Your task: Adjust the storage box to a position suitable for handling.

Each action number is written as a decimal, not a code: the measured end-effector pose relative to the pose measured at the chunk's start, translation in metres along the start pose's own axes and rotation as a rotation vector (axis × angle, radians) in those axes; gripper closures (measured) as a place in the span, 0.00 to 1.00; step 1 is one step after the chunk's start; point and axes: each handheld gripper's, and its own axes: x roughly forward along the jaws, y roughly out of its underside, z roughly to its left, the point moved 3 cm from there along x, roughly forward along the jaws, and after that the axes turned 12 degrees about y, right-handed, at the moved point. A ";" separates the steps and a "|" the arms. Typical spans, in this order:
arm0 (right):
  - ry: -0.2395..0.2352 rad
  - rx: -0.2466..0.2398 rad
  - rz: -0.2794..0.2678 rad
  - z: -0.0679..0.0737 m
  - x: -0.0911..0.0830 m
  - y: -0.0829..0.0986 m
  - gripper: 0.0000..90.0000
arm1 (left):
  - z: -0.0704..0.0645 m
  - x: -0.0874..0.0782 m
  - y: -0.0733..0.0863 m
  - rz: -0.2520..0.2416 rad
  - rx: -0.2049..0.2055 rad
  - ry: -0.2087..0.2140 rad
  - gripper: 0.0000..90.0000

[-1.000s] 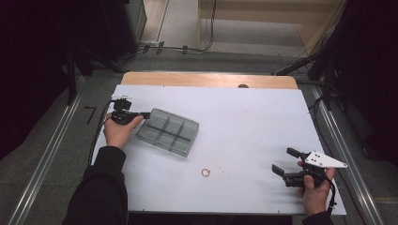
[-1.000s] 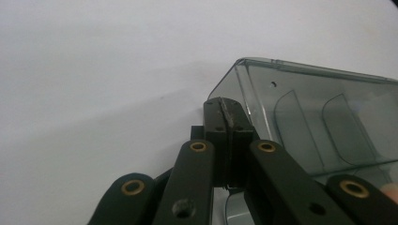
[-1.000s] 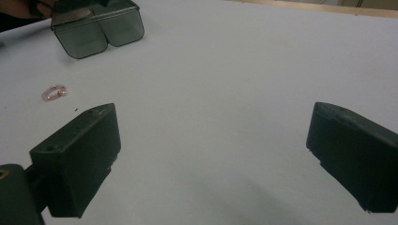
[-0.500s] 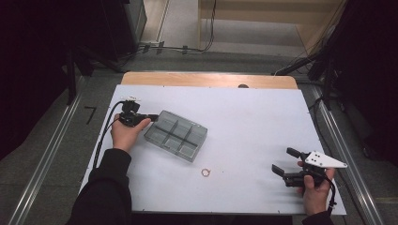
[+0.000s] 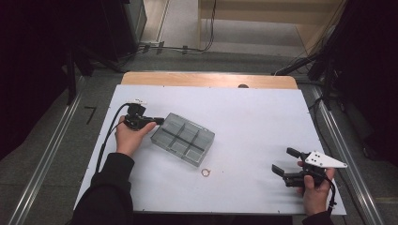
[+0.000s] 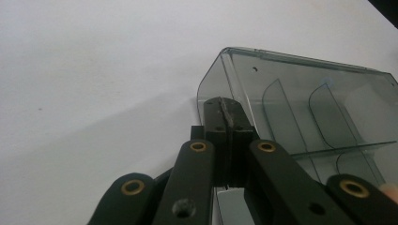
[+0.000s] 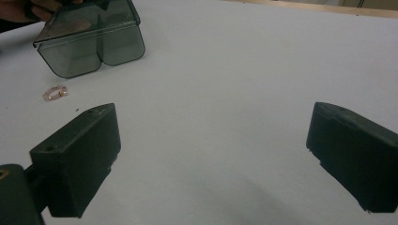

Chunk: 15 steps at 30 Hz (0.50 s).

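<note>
Table: While a white sheet (image 5: 244, 122) covers the tabletop, a bare wooden strip (image 5: 206, 79) shows at its far edge, grey floor and dark room beyond.
Right gripper (image 5: 285, 162): nearest, held low at the near right corner, black jaws wide apart with nothing between them.
Ring (image 5: 205, 172): small, thin, pinkish loop, flat on the sheet just before the box.
Box (image 5: 184, 139): smoky clear plastic, rectangular, rounded corners, six compartments, left of centre.
Left gripper (image 5: 158, 121): hand level, jaws pressed together on the box's wall at its far left corner.
</note>
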 end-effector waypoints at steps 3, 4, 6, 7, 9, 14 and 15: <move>-0.001 0.000 -0.001 0.000 0.000 0.000 0.02 | -0.005 0.004 0.004 0.017 0.002 0.002 1.00; -0.001 0.000 -0.001 0.000 0.000 0.000 0.02 | -0.007 0.005 0.005 0.012 0.002 0.010 1.00; -0.001 -0.001 -0.001 0.000 0.000 0.000 0.02 | -0.011 0.006 0.007 0.016 0.011 0.012 1.00; -0.001 -0.001 -0.001 0.000 0.000 0.000 0.02 | -0.013 0.006 0.008 0.016 0.012 0.011 1.00; 0.000 -0.001 -0.001 0.000 0.000 0.000 0.02 | -0.016 0.006 0.010 0.015 0.016 0.011 1.00; 0.000 -0.001 -0.002 0.000 0.000 0.000 0.02 | -0.028 0.007 0.015 0.023 0.035 0.008 1.00; 0.000 0.000 -0.001 0.000 0.000 0.000 0.02 | -0.031 0.008 0.016 0.023 0.039 0.010 1.00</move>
